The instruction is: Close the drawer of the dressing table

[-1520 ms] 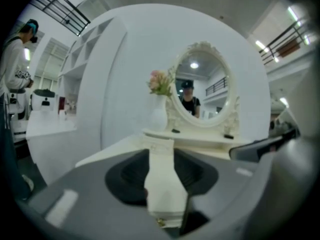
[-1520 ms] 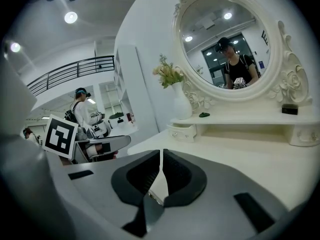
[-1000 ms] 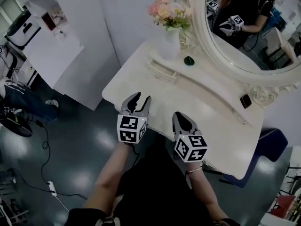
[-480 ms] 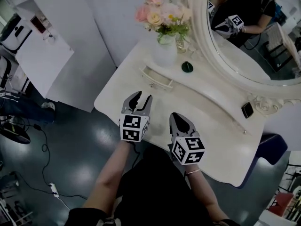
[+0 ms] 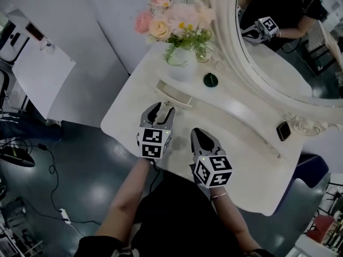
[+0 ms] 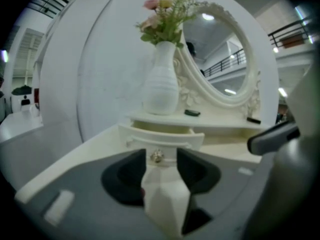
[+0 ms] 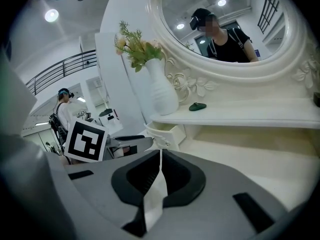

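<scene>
The white dressing table (image 5: 128, 116) has a small drawer (image 5: 172, 94) pulled out under its raised shelf. In the left gripper view the drawer front (image 6: 165, 136) fills the middle, with its metal knob (image 6: 157, 156) straight ahead. My left gripper (image 5: 157, 113) hovers just short of that front; its jaws are opening and hold nothing. The right gripper (image 5: 201, 138) hangs beside it over the tabletop, farther from the drawer (image 7: 167, 134), its jaws together and empty. The left gripper's marker cube (image 7: 87, 141) shows in the right gripper view.
On the shelf stand a white vase of flowers (image 5: 181, 68) and a small dark green object (image 5: 210, 80). A black gadget (image 5: 282, 130) lies near the oval mirror (image 5: 289, 42). A white cabinet (image 5: 37, 74) stands at left, with cables (image 5: 53, 191) on the floor.
Both grippers have moved forward over the tabletop toward the drawer. The left gripper's tips now sit close to the drawer front, and its jaws stand a little wider.
</scene>
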